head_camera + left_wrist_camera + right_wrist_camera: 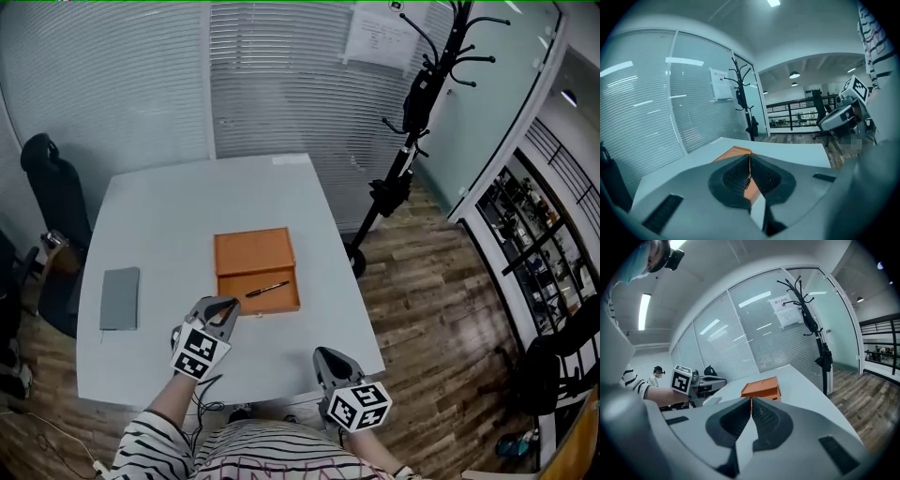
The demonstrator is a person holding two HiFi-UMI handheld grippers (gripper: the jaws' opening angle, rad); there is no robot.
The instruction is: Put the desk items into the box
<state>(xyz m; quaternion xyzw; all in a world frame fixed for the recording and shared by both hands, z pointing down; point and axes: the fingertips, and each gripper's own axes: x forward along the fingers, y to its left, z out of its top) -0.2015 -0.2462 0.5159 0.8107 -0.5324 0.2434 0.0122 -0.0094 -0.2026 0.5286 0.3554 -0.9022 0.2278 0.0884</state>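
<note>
Pen (267, 289) is lying in the orange box (253, 251) — grey notebook (120, 298) is waiting left of it on the table (187, 202), likely next. Left claw (227, 309), jaws together and empty by the box's near corner, needs opening and reaching left — right claw (326, 358) is hanging pressed together nearer the person

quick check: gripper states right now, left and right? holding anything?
Left gripper: shut, jaws together, nothing held.
Right gripper: shut, jaws together, nothing held.

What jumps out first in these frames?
An orange box sits mid-table, a black pen lying across its near part. A gray notebook lies off to the left on the white table. The left gripper and right gripper hover at the near edge, jaws together and empty.
</note>
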